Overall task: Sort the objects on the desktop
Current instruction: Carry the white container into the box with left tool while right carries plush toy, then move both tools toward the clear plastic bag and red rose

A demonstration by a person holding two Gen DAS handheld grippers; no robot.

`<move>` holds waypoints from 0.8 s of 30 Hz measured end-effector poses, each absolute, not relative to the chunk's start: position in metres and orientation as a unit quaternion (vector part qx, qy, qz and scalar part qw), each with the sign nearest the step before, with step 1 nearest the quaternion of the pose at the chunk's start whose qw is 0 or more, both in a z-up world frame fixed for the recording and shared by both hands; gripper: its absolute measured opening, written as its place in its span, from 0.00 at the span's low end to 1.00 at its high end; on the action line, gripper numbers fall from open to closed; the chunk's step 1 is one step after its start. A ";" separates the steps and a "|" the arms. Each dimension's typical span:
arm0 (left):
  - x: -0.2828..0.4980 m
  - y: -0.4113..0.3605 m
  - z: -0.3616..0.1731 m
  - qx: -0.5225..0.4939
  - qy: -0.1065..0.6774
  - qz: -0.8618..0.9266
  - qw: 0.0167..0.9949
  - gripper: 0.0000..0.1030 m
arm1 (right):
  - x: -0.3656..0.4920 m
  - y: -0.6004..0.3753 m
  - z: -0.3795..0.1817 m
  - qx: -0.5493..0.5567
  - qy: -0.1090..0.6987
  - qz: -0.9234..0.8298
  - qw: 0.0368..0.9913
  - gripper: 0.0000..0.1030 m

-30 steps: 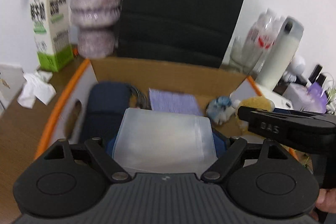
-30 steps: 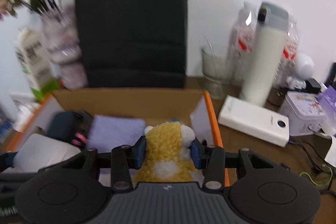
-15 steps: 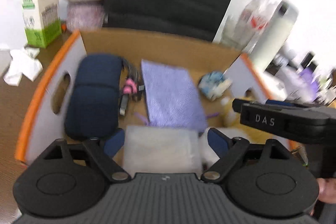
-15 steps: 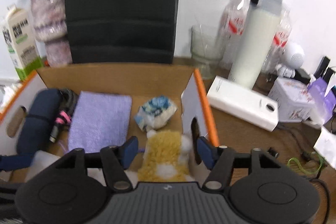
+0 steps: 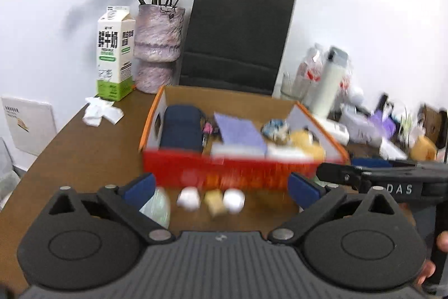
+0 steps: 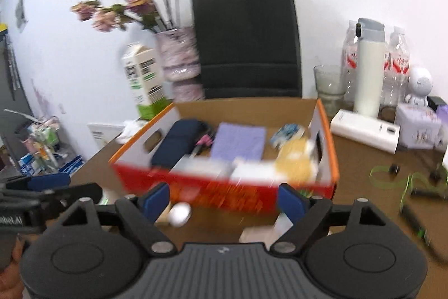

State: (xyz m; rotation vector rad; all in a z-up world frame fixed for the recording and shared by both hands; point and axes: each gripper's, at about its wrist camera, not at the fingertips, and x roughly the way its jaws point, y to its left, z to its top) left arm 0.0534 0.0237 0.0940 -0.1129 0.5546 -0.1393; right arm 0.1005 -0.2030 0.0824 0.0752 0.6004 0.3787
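An orange-and-red cardboard box [image 5: 240, 173] [image 6: 224, 189] sits mid-table. Inside lie a navy pouch [image 5: 182, 131] [image 6: 176, 143], a purple cloth [image 5: 238, 131] [image 6: 238, 139], a white plastic case [image 5: 238, 150] [image 6: 201, 167], a yellow plush toy [image 5: 305, 142] [image 6: 296, 159] and a blue-white packet [image 5: 275, 128]. My left gripper [image 5: 221, 187] is open and empty, pulled back in front of the box. My right gripper [image 6: 224, 199] is open and empty, also in front of the box. Small white and yellow items [image 5: 212, 199] lie before the box, blurred.
A milk carton [image 5: 114, 66], a flower vase [image 5: 158, 46] and a black paper bag [image 5: 235, 38] stand behind the box. A white bottle [image 6: 368, 74], a glass [image 6: 329, 87], a white power bank [image 6: 364, 131] and green cables [image 6: 406, 187] crowd the right. Crumpled tissue [image 5: 100, 111] lies left.
Both grippers opened and drew back out of the box. The white plastic case and the yellow plush toy were let go and now lie inside the box.
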 end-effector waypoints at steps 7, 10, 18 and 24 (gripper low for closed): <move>0.004 0.017 0.054 -0.051 0.293 -0.069 0.952 1.00 | 0.036 -0.191 0.050 0.010 0.297 0.161 0.941 0.81; -0.003 0.014 0.044 -0.038 0.303 -0.063 0.950 1.00 | 0.019 -0.198 0.039 0.015 0.309 0.154 0.938 0.81; -0.031 0.012 0.034 -0.044 0.294 -0.047 0.954 1.00 | -0.011 -0.204 0.019 0.024 0.333 0.146 0.931 0.81; -0.051 0.009 0.029 -0.049 0.300 -0.049 0.951 1.00 | -0.035 -0.203 0.021 0.021 0.320 0.141 0.937 0.81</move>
